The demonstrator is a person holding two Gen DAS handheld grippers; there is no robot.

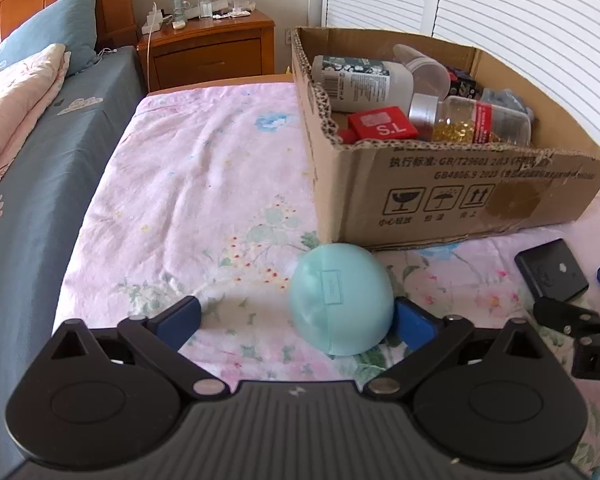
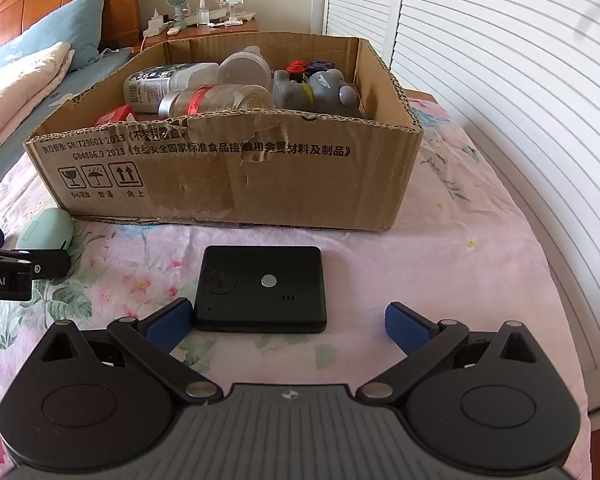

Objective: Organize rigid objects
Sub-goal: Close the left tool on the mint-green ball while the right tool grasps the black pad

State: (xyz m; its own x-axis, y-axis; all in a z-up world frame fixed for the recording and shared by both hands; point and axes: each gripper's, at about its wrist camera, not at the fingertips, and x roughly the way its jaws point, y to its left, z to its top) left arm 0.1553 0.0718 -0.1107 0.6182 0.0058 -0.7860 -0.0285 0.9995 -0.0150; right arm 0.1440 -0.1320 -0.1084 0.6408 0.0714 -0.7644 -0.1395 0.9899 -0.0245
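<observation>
My left gripper [image 1: 300, 320] stands wide around the mint egg-shaped case [image 1: 341, 299]; its right pad seems to touch, half hidden behind it; my right gripper [image 2: 289, 322] gapes, the black box [image 2: 261, 289] beside its left pad; both lie before the cardboard box [image 2: 236, 176], its contents partly hidden.

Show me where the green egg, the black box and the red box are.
green egg [image 1: 340, 304], left wrist view, front face.
black box [image 2: 260, 288], right wrist view, top face.
red box [image 1: 382, 125], left wrist view, top label.

Left gripper [image 1: 298, 322] wide apart around mint egg-shaped case [image 1: 341, 299] on floral sheet [image 1: 204, 184], cardboard box [image 1: 452, 196] behind
</observation>
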